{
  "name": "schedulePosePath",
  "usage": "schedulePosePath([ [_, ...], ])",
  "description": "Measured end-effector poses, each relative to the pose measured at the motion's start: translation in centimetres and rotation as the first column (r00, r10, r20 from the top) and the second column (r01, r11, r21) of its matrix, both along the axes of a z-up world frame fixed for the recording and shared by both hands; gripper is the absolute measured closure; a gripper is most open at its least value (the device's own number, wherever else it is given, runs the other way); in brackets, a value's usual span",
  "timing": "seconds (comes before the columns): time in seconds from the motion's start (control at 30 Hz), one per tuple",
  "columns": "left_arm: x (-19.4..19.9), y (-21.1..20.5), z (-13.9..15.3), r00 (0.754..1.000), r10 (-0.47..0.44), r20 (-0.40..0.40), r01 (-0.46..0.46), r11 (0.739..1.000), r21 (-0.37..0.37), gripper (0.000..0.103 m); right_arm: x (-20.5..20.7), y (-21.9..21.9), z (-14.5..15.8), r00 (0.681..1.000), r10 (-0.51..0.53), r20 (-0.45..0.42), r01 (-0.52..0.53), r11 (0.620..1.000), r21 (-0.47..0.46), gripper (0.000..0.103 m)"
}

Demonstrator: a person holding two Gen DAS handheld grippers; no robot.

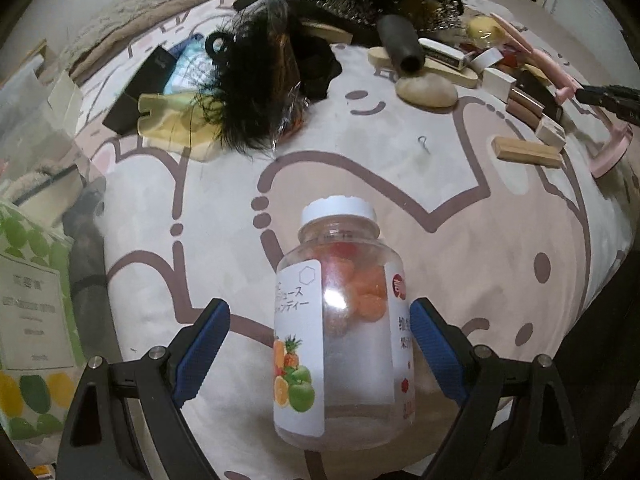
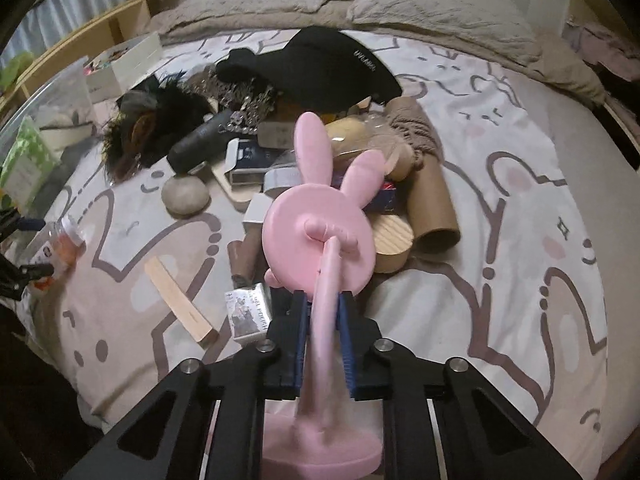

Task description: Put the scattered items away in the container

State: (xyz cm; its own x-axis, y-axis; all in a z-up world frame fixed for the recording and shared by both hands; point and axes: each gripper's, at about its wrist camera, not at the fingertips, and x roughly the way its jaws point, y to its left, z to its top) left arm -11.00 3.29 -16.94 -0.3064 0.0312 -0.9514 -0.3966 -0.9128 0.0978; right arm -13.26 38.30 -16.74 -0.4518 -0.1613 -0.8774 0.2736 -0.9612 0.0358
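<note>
Candy jar [image 1: 340, 328] lies on the bedspread [image 1: 460, 240] straight ahead of the left gripper [image 1: 320, 344], long axis along the fingers, cap pointing away; the jaws stand spread either side, not touching (nearest arm by far). Right wrist view: the right gripper [image 2: 324, 344] is clamped on the pink bunny stand [image 2: 320, 232] by its stem, base toward the camera.
</note>
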Motion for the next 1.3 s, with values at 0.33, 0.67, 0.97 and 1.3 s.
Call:
schedulePosePath([
  [0.33, -1.1, 0.9, -1.8, 0.994, -0.053, 0.091, 0.059, 0.996, -0.064, 0.011, -1.6, 0.6, -1.4, 0.983, -0.012, 0.181, 0.027, 0.996, -0.08, 0.086],
  [0.67, -1.3, 1.1, -2.1, 0.999, -0.035, 0.029, 0.035, 0.999, -0.003, 0.035, -0.1, -1.6, -1.0, 0.998, 0.008, -0.055, -0.001, 0.992, 0.125, 0.087],
  [0.97, 0.3, -1.2, -1.5, 0.996, 0.052, -0.079, -0.043, 0.993, 0.106, 0.035, 2.2, -0.1, -0.3, 0.987, -0.052, -0.153, 0.046, 0.998, -0.045, 0.088],
  [1.3, 2.9, -3.2, 1.1, 0.977, 0.12, -0.174, -0.082, 0.974, 0.21, 0.035, 4.1, -0.6, 1.6, 0.971, -0.089, -0.221, 0.052, 0.984, -0.169, 0.099],
])
